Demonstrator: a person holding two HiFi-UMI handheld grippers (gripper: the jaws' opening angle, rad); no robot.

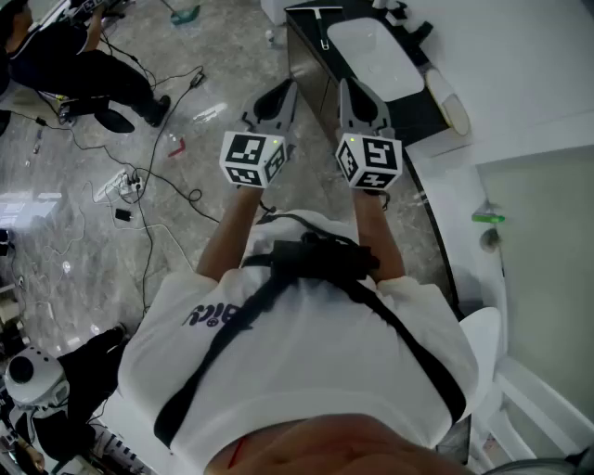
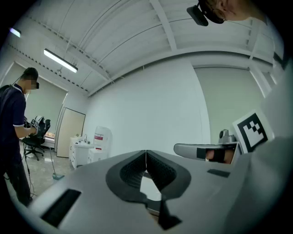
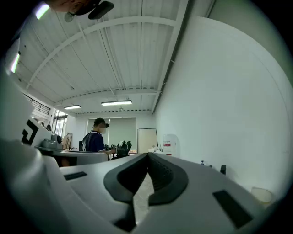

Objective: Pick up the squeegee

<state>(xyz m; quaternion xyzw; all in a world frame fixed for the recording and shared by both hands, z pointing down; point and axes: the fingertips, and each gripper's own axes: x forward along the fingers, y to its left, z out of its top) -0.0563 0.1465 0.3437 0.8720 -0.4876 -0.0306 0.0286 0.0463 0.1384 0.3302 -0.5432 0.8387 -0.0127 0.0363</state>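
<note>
Squeegee [image 1: 318,13] well beyond right claw [image 1: 350,88], untouched

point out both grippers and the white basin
left gripper [image 2: 146,157]: left gripper view, where its shut jaws meet
right gripper [image 3: 148,157]: right gripper view, where its shut jaws meet
white basin [image 1: 376,57]: head view, bare middle

Head view steeply down, gripper views level
</note>
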